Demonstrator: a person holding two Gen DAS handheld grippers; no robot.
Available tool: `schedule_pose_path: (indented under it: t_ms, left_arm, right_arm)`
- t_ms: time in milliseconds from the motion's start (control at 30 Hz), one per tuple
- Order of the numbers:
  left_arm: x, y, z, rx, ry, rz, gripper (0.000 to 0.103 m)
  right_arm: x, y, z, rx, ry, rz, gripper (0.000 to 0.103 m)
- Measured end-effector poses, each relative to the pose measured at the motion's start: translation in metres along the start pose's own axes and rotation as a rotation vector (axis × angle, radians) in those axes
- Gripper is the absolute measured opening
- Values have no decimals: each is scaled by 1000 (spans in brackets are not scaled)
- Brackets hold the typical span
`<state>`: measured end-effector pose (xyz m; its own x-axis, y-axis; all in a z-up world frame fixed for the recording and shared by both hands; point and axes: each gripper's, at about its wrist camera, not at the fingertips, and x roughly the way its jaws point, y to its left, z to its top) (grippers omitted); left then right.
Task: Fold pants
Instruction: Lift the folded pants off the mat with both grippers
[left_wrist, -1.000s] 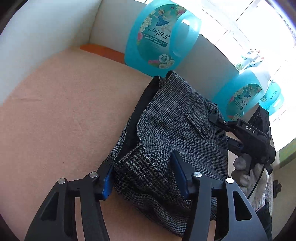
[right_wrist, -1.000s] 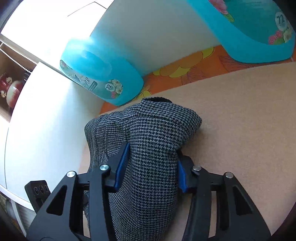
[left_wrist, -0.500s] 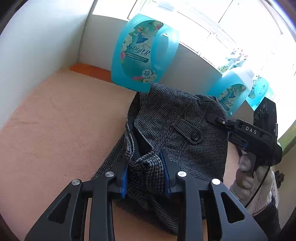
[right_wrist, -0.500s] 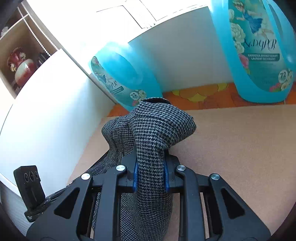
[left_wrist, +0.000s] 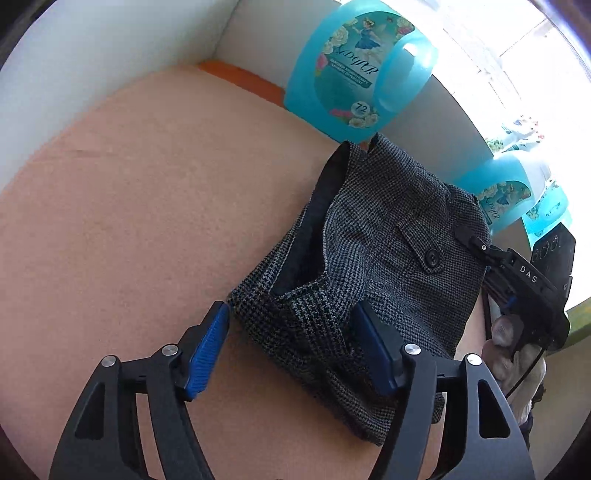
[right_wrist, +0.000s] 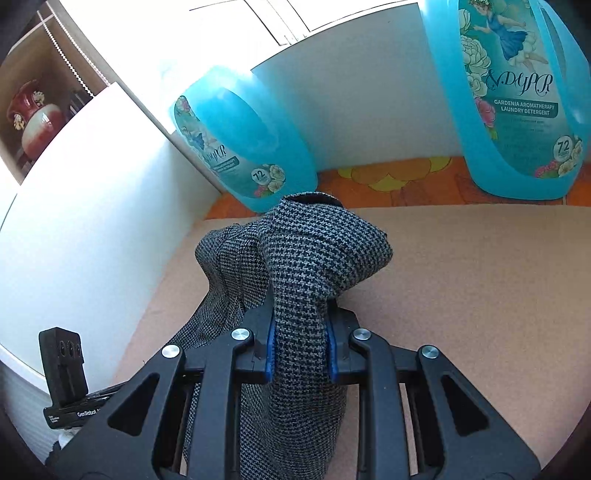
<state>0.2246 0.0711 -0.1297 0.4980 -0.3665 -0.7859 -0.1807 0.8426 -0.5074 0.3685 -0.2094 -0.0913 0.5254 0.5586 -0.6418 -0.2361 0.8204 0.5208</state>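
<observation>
**A:** What have you got in each hand?

**B:** My left hand-held gripper (left_wrist: 290, 345) is spread wide, with the near corner of the pants (left_wrist: 373, 266) lying between its blue pads (left_wrist: 205, 349) but not pinched. My right hand-held gripper (right_wrist: 300, 347) is clamped on a thick fold of the same pants (right_wrist: 295, 295), the cloth bunched above the jaws.

**A:** Where do the pants sit?

**B:** In a loose heap on the tan desk (left_wrist: 147, 192), toward its right side. The pocket flap with its button (left_wrist: 432, 256) faces up, and the dark lining shows at the open edge on the left.

**A:** So what makes this step go well?

**B:** I judge I should close the left pads on that near corner through all its layers, not just the top one, so that nothing slides out. Then both grips should rise together and level, or the fold will twist.

**A:** Anything to mind further back?

**B:** The detergent bottle (left_wrist: 354, 70) stands just behind the far edge of the pants, and a second one (right_wrist: 243, 140) is close by near the wall. I should keep the cloth low and move it toward the bare desk on my left, away from them.
</observation>
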Motion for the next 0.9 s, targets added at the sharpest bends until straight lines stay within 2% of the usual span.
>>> schedule_pose_path:
  t_ms: [67,200,333,433,467,567,667,900]
  left_arm:
    - [2,6,-3,-42,7,-13,75]
    - [7,3,0,-34,-14,-22,81]
    - [15,-4,3,-30,-31,-55,82]
    - [19,-10,3,4,-63,-58,81]
    - [20,-11,2,17,-72,-59,68]
    - [21,-12,5,24,-85,-75,53]
    - [15,-18,6,59,-107,-77,46]
    - [-9,-40,3,160,-169,-84,38]
  right_arm:
    - [1,-2,0,5,4,7,22]
    - [4,-8,0,30,13,13,22]
    - [9,-18,-1,69,23,28,24]
    - [15,-25,-2,99,35,31,31]
    - [17,-28,-3,115,40,34,31]
    - [20,-30,-4,126,34,36,29]
    - [11,-19,-4,74,9,19,23]
    - [-22,25,0,-71,-51,-34,21]
